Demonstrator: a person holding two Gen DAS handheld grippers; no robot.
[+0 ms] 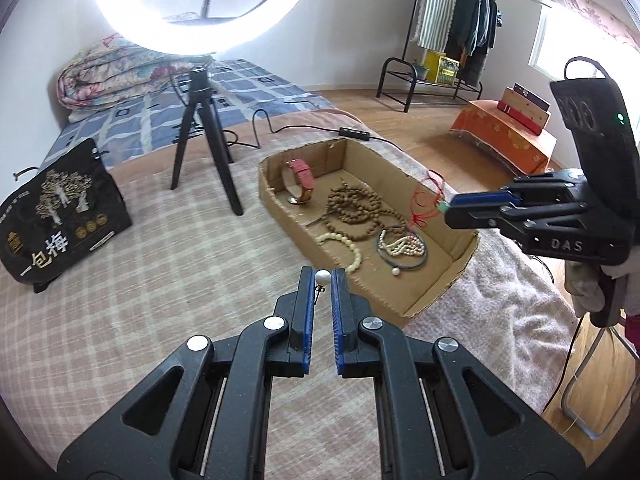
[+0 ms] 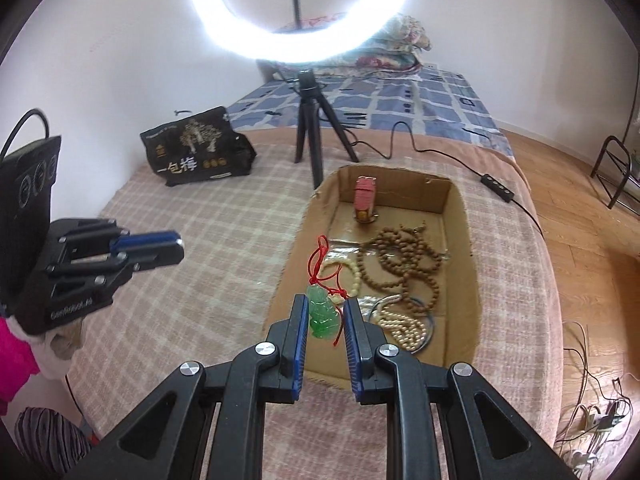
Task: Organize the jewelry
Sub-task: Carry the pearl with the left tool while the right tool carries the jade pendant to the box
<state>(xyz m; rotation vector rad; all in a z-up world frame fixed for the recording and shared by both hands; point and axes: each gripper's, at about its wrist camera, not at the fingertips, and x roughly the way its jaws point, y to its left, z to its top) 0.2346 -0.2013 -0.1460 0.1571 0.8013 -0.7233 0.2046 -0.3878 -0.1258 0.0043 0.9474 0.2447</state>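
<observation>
Left to right on the checked bed cover (image 1: 160, 240): black printed bag (image 1: 60, 216) out at 9 o'clock in the left wrist view, ring light (image 1: 204, 4) on its little black tripod (image 1: 204, 140) up around 11.

Left gripper (image 1: 323, 276) at 6 o'clock, jaws pinched together on a pearl earring (image 1: 322, 278), held just short of the near-left wall of the cardboard tray (image 1: 460, 268).

Inside the tray: red-strap watch (image 1: 300, 178) standing at the far end toward 12, brown wooden bead strand (image 1: 356, 212) piled mid-tray, cream bead bracelet (image 1: 344, 248) along the left wall, pearl strand (image 1: 402, 246) on a thin blue ring near the front, with one loose pearl (image 1: 396, 271) next to it.

Right gripper (image 2: 326, 312) over at 3 o'clock in the left view, hanging above the tray's right edge. Jaws clamped on a green jade pendant (image 2: 322, 314), with its red cord (image 2: 320, 260) looping up and out from between the pads toward 12.

Clothes rack (image 1: 460, 20) way back at 1 o'clock, and an orange-covered box (image 1: 504, 136) on the wood floor at 2.
</observation>
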